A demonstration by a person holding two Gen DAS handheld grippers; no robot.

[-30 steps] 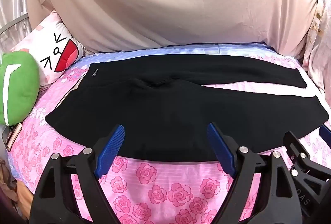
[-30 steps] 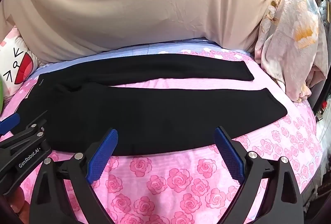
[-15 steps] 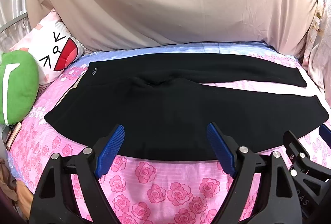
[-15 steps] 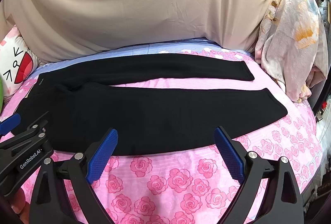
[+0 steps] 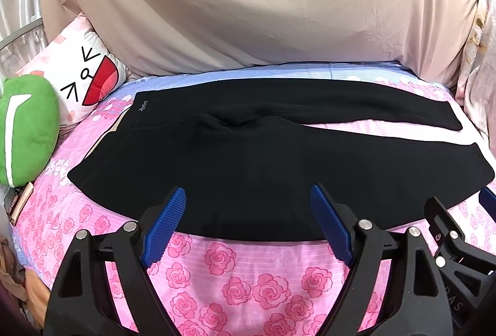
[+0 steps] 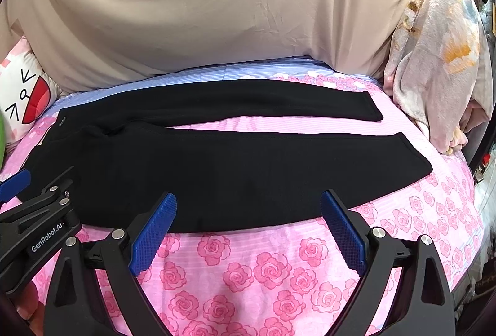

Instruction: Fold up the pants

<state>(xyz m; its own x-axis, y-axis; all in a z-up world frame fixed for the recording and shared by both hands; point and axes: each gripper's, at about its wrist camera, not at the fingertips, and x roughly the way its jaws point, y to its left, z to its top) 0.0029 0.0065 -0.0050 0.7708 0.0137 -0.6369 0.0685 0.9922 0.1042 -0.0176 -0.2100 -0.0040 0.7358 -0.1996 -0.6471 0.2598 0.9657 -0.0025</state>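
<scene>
Pink rose-print bed (image 5: pixel 248 283) is carrying long black knit pants (image 5: pixel 263 156) lying crosswise just ahead of both grippers, left gripper (image 5: pixel 248 205) nearer the waistband, right gripper (image 6: pixel 248 212) nearer the cuffs, fingers spreading wide apart, empty.

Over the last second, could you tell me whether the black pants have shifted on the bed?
No. The black pants lie where they were: waistband corner still beside the cartoon-face pillow, leg hems unchanged against the rose-print sheet.
</scene>
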